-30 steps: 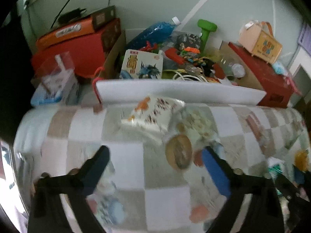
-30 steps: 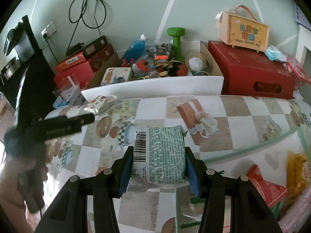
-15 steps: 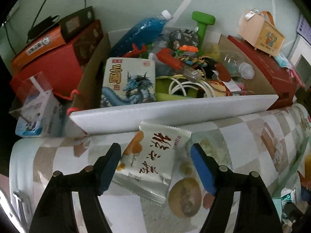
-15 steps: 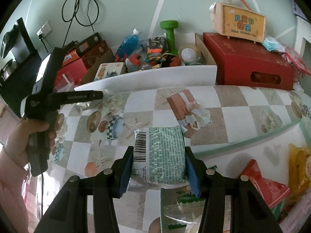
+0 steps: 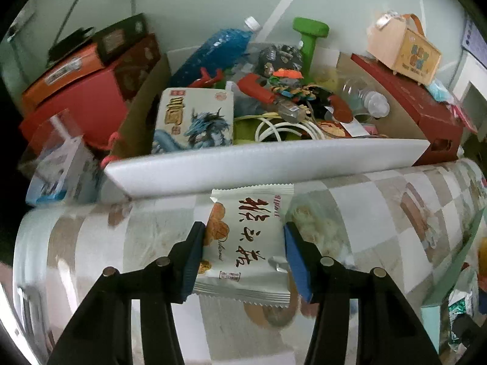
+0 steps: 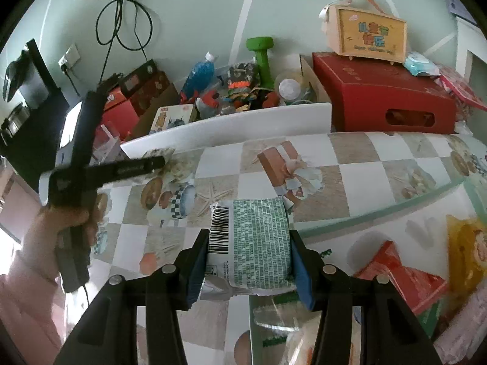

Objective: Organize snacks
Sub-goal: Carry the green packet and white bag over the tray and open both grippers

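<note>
A: While the left gripper [image 5: 242, 252] brackets the white foil snack packet [image 5: 245, 243] on the checked tabletop [image 5: 380, 213], are its fingers clamped?

B: Touching both edges; grip looks closed. Right gripper [image 6: 248, 257] pinches the green-printed packet [image 6: 255, 243] aloft, likely for sorting.

This looks like a room in a home. The tabletop [image 6: 359, 182] wears a checked cloth with food pictures. Just behind it sits an open cardboard box [image 5: 143, 121] full of toys, bottles and a green dumbbell [image 6: 261, 54]. Beside that box is a red gift box [image 6: 383, 97]. Snack packs [image 6: 404, 276] lie near the tabletop's front edge.
</note>
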A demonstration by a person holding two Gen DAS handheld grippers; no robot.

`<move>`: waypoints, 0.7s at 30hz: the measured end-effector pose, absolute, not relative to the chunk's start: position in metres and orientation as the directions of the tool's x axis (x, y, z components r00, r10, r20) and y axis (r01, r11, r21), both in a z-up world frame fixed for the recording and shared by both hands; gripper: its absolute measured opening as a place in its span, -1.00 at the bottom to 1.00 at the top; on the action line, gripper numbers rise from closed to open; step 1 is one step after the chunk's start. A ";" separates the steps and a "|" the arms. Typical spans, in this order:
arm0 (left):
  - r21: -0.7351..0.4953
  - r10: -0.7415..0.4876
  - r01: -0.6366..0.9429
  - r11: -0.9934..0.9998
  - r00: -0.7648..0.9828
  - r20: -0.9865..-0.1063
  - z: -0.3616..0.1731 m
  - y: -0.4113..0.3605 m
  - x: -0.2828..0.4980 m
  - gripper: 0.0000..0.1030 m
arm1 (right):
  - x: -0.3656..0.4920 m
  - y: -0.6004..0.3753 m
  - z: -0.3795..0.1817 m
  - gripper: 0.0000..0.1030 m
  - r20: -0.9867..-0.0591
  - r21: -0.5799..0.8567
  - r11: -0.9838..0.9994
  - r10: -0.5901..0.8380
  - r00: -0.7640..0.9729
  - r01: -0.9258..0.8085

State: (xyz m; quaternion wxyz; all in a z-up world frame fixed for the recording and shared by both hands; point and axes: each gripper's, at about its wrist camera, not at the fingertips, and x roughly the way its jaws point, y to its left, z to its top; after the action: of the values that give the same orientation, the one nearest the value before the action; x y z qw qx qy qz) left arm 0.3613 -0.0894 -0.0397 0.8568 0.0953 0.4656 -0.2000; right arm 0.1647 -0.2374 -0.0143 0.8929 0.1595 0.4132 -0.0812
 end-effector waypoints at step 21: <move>-0.212 -0.352 0.305 0.928 0.540 -0.765 0.008 -0.074 0.185 0.04 | 0.070 -0.247 0.036 0.03 -0.711 0.262 0.902 -0.059 0.700 0.343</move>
State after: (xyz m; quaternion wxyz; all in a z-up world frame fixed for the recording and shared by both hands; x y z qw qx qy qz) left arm 0.1854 -0.0745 0.0083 0.8770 -0.0268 0.4417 -0.1873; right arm 0.0703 -0.2465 0.0355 0.9020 0.1911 0.3708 -0.1115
